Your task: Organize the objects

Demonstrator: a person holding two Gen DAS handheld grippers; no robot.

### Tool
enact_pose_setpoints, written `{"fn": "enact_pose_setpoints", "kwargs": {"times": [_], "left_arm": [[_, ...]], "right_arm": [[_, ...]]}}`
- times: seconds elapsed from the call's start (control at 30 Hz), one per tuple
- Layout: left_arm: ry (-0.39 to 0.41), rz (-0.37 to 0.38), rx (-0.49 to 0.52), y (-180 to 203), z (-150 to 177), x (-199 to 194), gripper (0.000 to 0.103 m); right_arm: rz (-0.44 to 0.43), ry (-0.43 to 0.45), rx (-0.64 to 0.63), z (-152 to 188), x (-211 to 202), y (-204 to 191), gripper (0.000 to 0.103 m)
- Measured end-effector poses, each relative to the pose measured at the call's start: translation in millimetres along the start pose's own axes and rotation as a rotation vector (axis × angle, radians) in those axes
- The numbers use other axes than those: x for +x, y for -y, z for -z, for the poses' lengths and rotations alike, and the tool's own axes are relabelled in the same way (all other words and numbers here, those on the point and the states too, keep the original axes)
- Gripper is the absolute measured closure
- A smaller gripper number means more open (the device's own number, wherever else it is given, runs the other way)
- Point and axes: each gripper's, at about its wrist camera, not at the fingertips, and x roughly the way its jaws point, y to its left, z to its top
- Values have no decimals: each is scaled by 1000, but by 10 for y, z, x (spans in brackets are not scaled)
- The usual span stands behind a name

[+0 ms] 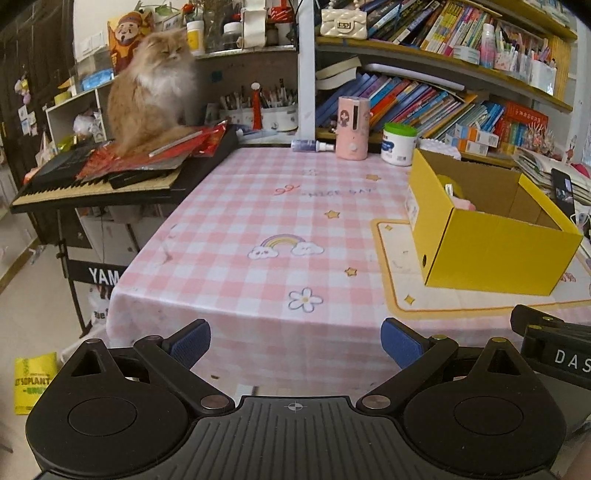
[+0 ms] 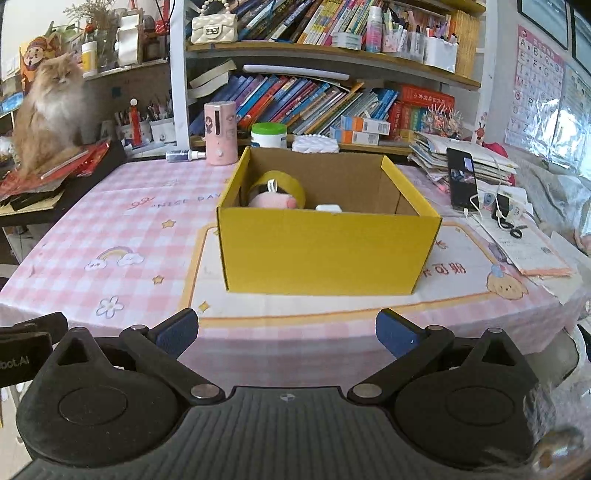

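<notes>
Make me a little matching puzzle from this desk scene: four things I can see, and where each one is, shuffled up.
Things:
1. cat
2. tape roll
3. phone
4. cream handbag

Places:
A. up on the top bookshelf
B. inside the yellow box
C. propped upright at the right side of the table
D. sitting on red papers on the keyboard

Pairs: 1-D, 2-B, 3-C, 4-A
</notes>
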Motion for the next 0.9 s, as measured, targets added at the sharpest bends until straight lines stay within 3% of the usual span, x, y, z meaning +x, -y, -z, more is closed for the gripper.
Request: {"fn": "enact_pose_setpoints", "kwargs": {"times": [0.4,0.9], "left_arm": [[-3,47,41,-41,92,-104,3],[9,24,84,-18,158,-180,2]], "right_arm": [[36,-11,24,177,-231,-66,0],[94,-26,-16,274,-339,-179,0]]}}
